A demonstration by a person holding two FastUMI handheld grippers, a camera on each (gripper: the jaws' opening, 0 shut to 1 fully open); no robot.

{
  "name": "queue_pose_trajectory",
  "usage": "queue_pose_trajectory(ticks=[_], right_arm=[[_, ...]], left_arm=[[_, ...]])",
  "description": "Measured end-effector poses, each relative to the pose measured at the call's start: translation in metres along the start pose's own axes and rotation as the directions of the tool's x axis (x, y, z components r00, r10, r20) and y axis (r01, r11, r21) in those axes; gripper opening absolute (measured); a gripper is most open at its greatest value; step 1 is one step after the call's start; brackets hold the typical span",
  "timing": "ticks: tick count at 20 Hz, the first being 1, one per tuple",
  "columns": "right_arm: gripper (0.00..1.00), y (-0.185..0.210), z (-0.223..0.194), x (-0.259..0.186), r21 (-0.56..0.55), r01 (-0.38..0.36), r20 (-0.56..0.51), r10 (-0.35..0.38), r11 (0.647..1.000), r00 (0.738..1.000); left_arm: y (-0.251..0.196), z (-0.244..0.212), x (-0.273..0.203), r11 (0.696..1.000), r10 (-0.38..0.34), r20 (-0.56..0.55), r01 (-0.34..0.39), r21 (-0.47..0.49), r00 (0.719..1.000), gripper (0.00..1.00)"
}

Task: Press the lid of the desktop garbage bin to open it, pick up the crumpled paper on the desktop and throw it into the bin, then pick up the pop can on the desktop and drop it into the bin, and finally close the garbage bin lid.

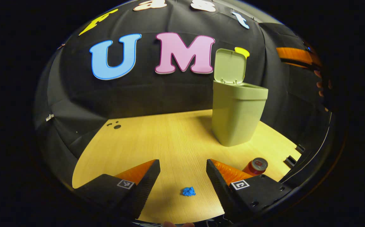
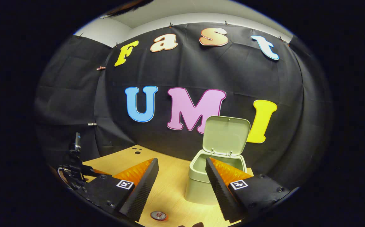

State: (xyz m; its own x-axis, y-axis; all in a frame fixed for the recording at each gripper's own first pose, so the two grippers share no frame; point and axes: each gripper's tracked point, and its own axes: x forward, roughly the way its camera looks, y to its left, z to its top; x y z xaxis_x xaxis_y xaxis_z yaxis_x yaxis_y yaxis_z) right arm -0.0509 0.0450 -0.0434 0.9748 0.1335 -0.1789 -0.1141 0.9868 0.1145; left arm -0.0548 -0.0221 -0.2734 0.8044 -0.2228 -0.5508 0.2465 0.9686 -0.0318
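A pale green desktop bin (image 1: 237, 116) stands at the back right of the wooden table, its lid (image 1: 229, 66) swung up. In the left gripper view a small blue crumpled paper (image 1: 188, 191) lies on the table just ahead of and between the fingers of my open left gripper (image 1: 183, 170), untouched. A red pop can (image 1: 255, 166) stands upright to its right, partly behind the right finger. In the right gripper view my right gripper (image 2: 182, 170) hangs open and high, above and in front of the open bin (image 2: 201, 186) with its lid (image 2: 226, 135) raised; the can's top (image 2: 158, 215) shows far below.
The wooden table (image 1: 169, 138) has small dark holes (image 1: 115, 125) near its back left corner. The left gripper and its mount (image 2: 75, 170) appear at the lower left of the right gripper view. A hand (image 1: 322, 88) shows at the right edge of the left gripper view.
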Motion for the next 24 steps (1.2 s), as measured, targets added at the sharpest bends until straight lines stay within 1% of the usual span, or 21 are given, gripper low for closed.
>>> queue_pose_trajectory(ticks=[2,5,7,9,13,16,24], right_arm=[[0.94,-0.002,-0.003,-0.003,-0.004,0.004,-0.018,-0.004,1.000,1.000],[0.94,-0.005,-0.006,-0.008,-0.001,0.020,-0.037,-0.020,1.000,0.999],[0.94,-0.008,-0.007,-0.011,0.002,0.035,-0.046,-0.034,0.999,0.998],[0.94,-0.010,-0.008,-0.012,0.007,0.046,-0.054,-0.046,0.999,0.998],[0.94,-0.015,-0.012,-0.017,0.018,0.075,-0.074,-0.074,0.997,0.995],[0.94,-0.018,-0.014,-0.020,0.016,0.091,-0.085,-0.090,0.996,0.992],[0.94,-0.019,-0.017,-0.023,0.030,0.103,-0.105,-0.099,0.994,0.990]], left_arm=[[-0.004,-0.018,0.008,1.000,-0.006,-0.038,0.006,-0.007,0.999,0.95],[-0.002,-0.040,0.021,1.000,0.009,-0.084,-0.010,-0.007,0.996,0.95],[-0.004,-0.054,0.029,1.000,0.007,-0.113,-0.007,-0.003,0.994,0.95],[-0.003,-0.073,0.036,1.000,0.013,-0.153,-0.013,0.005,0.988,0.95],[-0.004,-0.101,0.049,1.000,0.012,-0.221,-0.017,-0.023,0.975,0.94],[-0.004,-0.114,0.056,1.000,0.015,-0.258,-0.020,-0.018,0.966,0.92],[-0.006,-0.133,0.068,0.999,0.007,-0.320,-0.021,-0.041,0.947,0.82]])
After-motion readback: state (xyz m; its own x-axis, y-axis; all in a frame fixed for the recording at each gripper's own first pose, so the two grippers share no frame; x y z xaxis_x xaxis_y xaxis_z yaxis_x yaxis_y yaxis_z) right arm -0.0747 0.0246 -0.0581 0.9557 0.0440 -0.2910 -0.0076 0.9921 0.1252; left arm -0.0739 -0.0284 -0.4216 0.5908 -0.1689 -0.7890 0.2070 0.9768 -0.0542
